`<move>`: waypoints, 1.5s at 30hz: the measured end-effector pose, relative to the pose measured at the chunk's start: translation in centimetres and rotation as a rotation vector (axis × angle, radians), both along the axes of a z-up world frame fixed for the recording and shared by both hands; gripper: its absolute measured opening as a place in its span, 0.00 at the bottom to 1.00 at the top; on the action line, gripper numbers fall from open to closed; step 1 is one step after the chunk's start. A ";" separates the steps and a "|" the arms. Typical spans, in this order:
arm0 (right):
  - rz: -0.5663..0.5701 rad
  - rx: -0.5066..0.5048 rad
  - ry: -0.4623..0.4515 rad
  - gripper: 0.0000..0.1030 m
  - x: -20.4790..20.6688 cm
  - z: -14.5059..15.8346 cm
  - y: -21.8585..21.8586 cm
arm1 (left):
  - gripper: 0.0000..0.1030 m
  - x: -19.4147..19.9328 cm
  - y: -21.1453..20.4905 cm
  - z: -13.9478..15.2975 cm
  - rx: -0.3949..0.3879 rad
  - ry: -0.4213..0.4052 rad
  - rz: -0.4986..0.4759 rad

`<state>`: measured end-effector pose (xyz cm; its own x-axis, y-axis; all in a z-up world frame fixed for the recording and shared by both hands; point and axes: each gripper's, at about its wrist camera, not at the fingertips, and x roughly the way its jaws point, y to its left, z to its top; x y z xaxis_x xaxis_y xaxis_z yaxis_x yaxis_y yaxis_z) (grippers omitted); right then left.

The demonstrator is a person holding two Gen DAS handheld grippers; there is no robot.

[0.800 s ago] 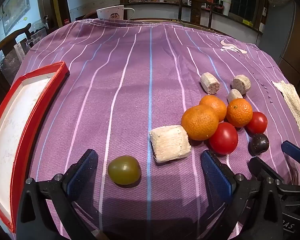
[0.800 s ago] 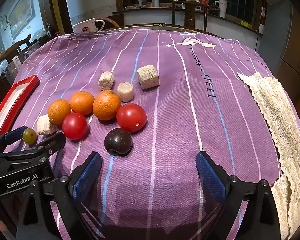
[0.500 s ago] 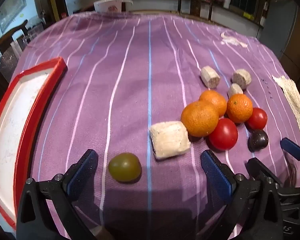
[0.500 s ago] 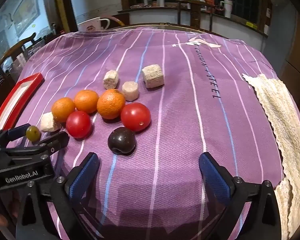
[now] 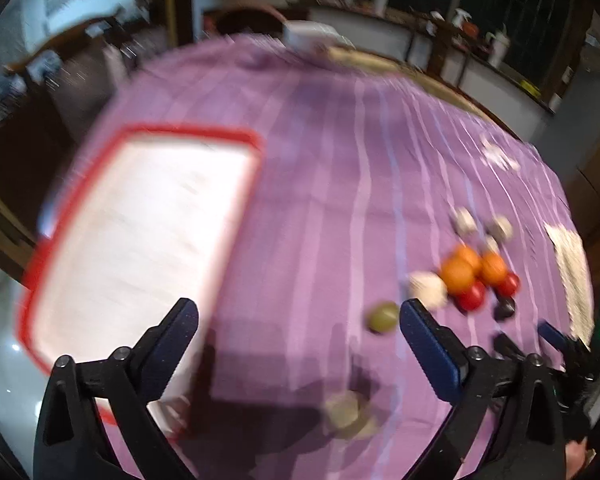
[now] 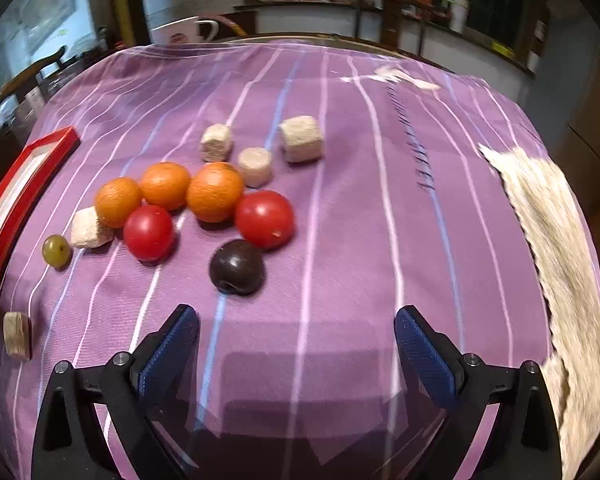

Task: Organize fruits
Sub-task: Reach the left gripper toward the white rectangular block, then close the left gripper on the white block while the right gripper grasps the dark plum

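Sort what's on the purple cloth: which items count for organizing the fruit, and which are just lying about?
Job items:
- three oranges
- two red tomatoes
- dark plum
- green grape
- red-rimmed tray, probably the destination

Lying about:
- pale loofah-like chunks
- cream lace cloth
- white mug at the far edge

Both the left gripper and right gripper are open and empty.

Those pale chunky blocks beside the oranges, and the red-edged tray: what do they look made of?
The pale blocks look like cut loofah or some coarse dried fibre: rough, matte and porous, with a fibrous end face, though I can't be sure. The tray looks like plastic or enamelled metal, judging by its smooth glossy red rim around a flat white base; the pictures leave that open.
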<state>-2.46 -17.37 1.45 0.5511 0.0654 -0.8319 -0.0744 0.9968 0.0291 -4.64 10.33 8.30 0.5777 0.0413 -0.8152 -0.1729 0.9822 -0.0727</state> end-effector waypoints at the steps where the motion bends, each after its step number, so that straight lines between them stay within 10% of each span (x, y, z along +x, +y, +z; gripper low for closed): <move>1: -0.019 0.023 -0.004 0.98 -0.4 0.3 -0.4 | 0.97 -0.5 0.8 0.9 0.020 -0.021 0.011; 7: -0.074 0.087 -0.030 0.96 -2.1 2.2 -1.5 | 0.97 -1.9 3.4 4.9 0.094 -0.113 0.043; 17: -0.107 0.138 0.031 0.64 -3.2 2.8 -1.7 | 0.97 -0.5 2.2 4.3 -0.067 -0.117 -0.080; 22: -0.110 0.148 0.033 0.64 -3.0 2.9 -1.2 | 0.93 -0.8 1.4 3.2 -0.086 -0.053 -0.122; 30: -0.086 0.180 0.028 0.64 -1.1 2.9 0.3 | 0.62 -2.3 -0.2 -1.1 -0.134 0.104 -0.243; 45: -0.007 0.168 0.018 0.49 1.2 2.4 0.6 | 0.62 -2.9 -4.1 -4.6 -0.079 0.172 -0.368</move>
<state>-1.29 -16.76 3.89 0.5371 0.2008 -0.8193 -0.0651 0.9782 0.1971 -7.57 6.28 3.68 0.3969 -0.2093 -0.8937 0.1725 0.9733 -0.1514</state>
